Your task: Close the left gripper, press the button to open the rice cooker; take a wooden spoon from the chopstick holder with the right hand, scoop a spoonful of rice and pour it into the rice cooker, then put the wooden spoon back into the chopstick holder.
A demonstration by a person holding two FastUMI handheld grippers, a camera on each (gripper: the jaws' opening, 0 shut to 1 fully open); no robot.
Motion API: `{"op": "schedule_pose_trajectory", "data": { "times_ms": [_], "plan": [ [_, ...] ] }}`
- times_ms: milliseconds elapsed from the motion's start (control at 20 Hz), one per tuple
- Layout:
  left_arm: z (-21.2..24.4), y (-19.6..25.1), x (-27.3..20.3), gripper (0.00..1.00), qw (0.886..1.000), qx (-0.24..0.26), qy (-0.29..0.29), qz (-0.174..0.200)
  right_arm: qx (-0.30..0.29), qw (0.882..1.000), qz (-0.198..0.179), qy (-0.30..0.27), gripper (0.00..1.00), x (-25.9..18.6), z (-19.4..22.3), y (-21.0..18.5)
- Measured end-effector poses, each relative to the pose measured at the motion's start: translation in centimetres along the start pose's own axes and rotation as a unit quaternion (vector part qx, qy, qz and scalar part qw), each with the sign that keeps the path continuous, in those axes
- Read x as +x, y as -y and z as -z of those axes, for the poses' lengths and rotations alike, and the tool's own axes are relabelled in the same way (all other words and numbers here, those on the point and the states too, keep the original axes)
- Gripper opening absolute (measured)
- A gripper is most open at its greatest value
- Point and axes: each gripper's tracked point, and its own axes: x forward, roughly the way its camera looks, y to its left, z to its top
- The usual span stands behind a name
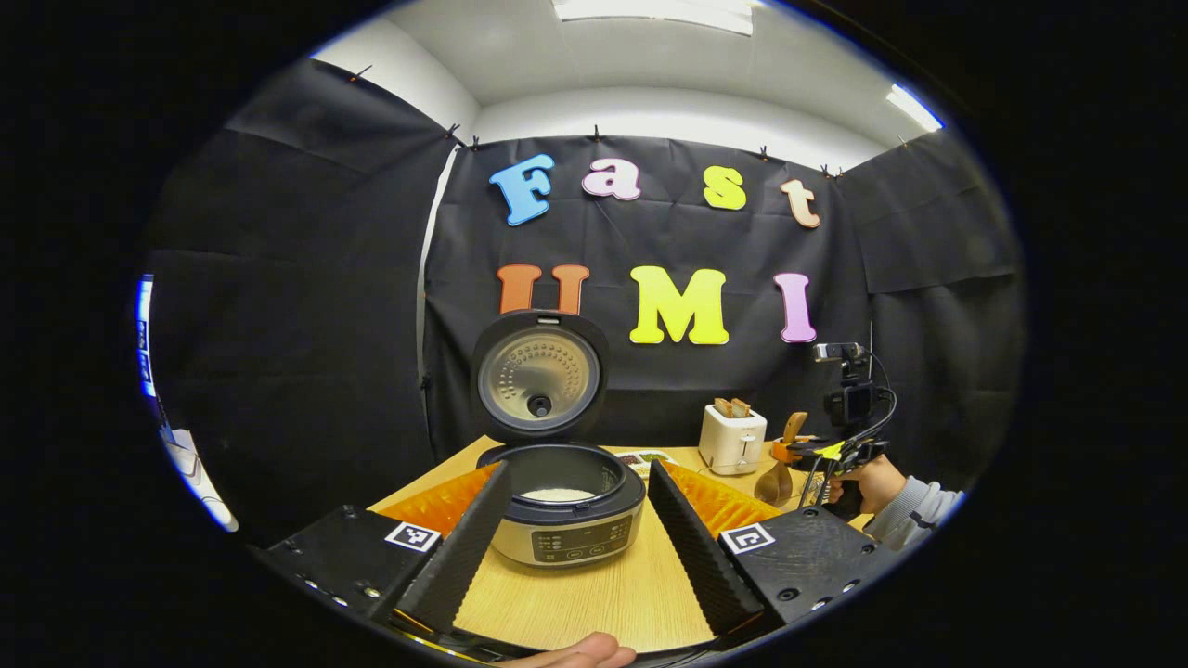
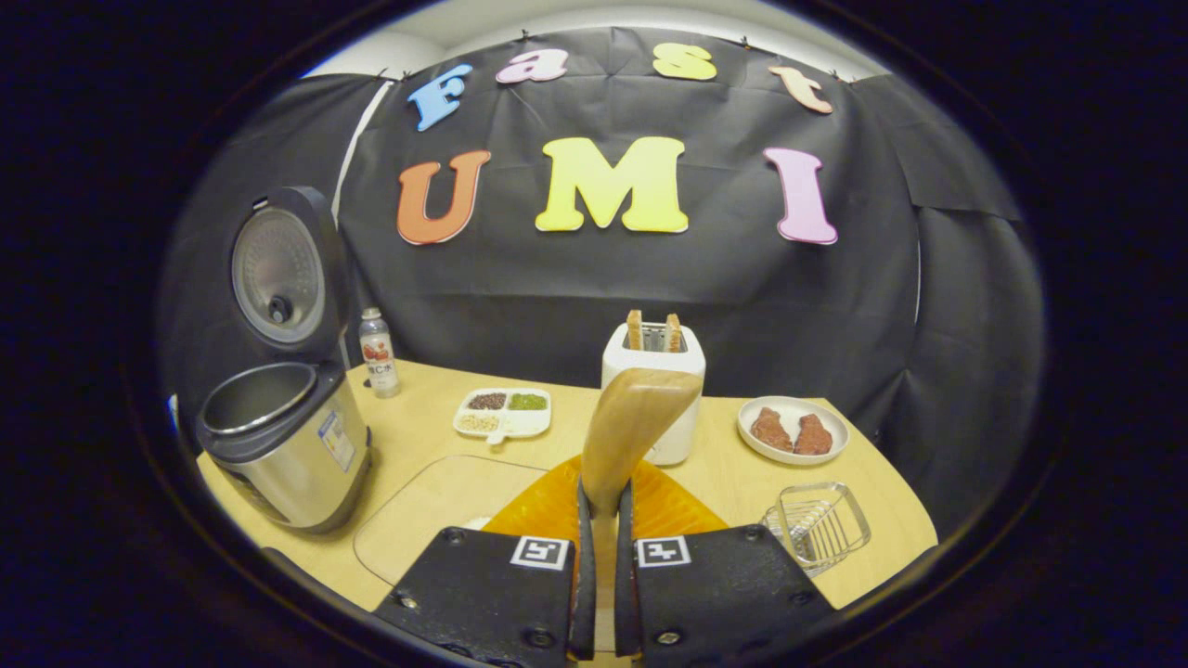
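Clamped between the right gripper's (image 2: 601, 520) nearly closed fingers, the wooden spoon (image 2: 636, 417) stands upright, its bowl up in front of the toaster (image 2: 682, 436). Left of it, the rice cooker (image 2: 278, 445) sits on the table (image 2: 427, 436) with its lid raised. The left gripper (image 1: 577, 506) hangs wide open and empty before the cooker, whose pot holds white rice (image 1: 557, 494).

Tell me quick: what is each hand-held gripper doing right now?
Left hand-held gripper: open, holding nothing, facing the open rice cooker.
Right hand-held gripper: closed on the wooden spoon.
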Motion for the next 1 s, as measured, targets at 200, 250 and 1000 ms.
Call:
{"op": "schedule_pose_trajectory", "data": {
  "times_ms": [200, 250, 1000],
  "plan": [
    [0.6, 0.1, 0.9, 0.94, 1.0, 0.012, -0.007, -0.001, -0.03, 0.999, 0.026, 0.012, 0.13, 0.8, 0.9, 1.1],
    [0.7, -0.1, 0.9, 0.94, 1.0, 0.02, -0.007, -0.006, -0.035, 0.999, 0.031, 0.014, 0.13, 1.1, 1.3, 1.3],
    [2.2, -0.5, 1.1, 0.94, 1.0, 0.018, -0.023, -0.011, 0.149, 0.983, -0.105, -0.008, 0.12, 0.3, 2.5, -8.3]
  ]
}}
